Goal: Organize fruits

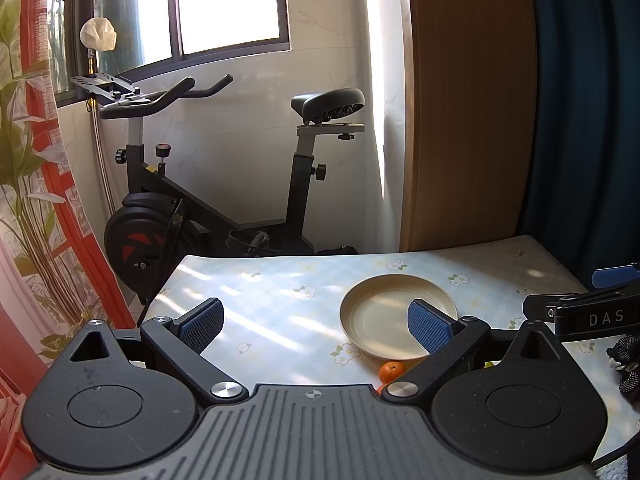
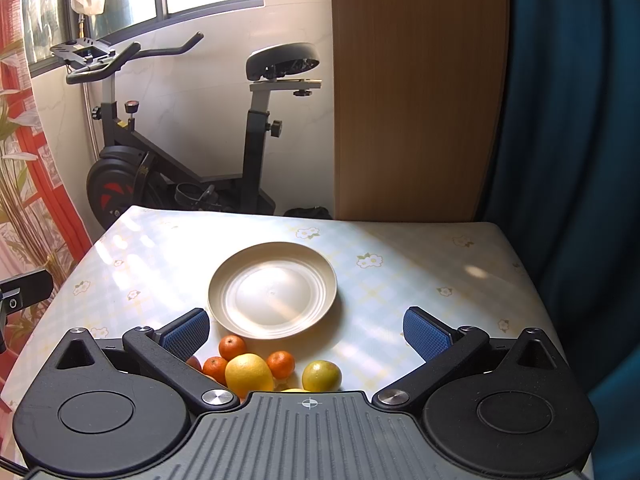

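Observation:
A cream plate (image 2: 240, 316) lies bare in the middle of the table, also in the left wrist view as the plate (image 1: 372, 308). Just in front of it sits a cluster of fruit: a large yellow lemon (image 2: 248, 374), a yellow-green citrus (image 2: 321, 376) and several small tangerines (image 2: 232, 347). My right gripper (image 2: 307, 334) hovers open above the fruit, nothing between its blue pads. My left gripper (image 1: 315, 326) is open too, left of the plate, with one tangerine (image 1: 392, 372) showing by its right finger. The right gripper (image 1: 592, 314) shows at that view's right edge.
The table (image 2: 400, 280) has a pale floral cloth. Behind it stand an exercise bike (image 2: 180, 140), a wooden panel (image 2: 412, 100) and a blue curtain (image 2: 568, 120). A red floral curtain (image 1: 32, 200) hangs at the left. A black-and-white patterned dark object (image 1: 628, 364) lies at the right edge.

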{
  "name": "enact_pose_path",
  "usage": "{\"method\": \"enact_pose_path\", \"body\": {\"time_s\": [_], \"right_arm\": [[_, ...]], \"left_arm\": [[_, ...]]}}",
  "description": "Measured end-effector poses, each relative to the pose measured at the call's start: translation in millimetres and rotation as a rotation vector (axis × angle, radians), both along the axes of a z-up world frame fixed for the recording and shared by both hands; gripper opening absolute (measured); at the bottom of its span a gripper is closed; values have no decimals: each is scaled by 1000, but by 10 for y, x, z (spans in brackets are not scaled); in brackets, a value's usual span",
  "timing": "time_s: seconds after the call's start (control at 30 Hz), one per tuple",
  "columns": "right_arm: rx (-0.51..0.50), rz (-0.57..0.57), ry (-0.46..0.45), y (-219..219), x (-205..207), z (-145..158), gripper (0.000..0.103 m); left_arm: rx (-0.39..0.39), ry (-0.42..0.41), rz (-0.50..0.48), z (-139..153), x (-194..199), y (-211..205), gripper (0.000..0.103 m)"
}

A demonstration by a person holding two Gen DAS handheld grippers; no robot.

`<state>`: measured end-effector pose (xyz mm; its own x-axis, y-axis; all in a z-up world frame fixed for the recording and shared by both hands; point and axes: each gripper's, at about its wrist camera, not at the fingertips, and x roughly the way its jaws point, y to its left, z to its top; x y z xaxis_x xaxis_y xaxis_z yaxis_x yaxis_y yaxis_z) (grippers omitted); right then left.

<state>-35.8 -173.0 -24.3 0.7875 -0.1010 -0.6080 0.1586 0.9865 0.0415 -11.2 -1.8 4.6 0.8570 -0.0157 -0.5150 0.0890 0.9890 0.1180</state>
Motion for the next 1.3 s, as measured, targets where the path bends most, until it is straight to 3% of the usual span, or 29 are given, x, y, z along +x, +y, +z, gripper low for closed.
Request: {"method": "enact_pose_path", "body": {"time_s": [0.7, 0.9, 1.17, 1.3], "right_arm": [[5, 6, -11, -11, -12, 24, 103], [66, 33, -91, -137, -31, -59, 103], [-33, -33, -229, -258, 97, -365, 103], [-144, -35, -219, -168, 231, -606, 103]], "left_arm": [[-2, -16, 1, 22, -10, 4, 100], [12, -21, 37, 24, 64, 78, 100], [-37, 7, 44, -110, 390, 364, 99], [-113, -2, 46, -225, 482, 485, 99]]}}
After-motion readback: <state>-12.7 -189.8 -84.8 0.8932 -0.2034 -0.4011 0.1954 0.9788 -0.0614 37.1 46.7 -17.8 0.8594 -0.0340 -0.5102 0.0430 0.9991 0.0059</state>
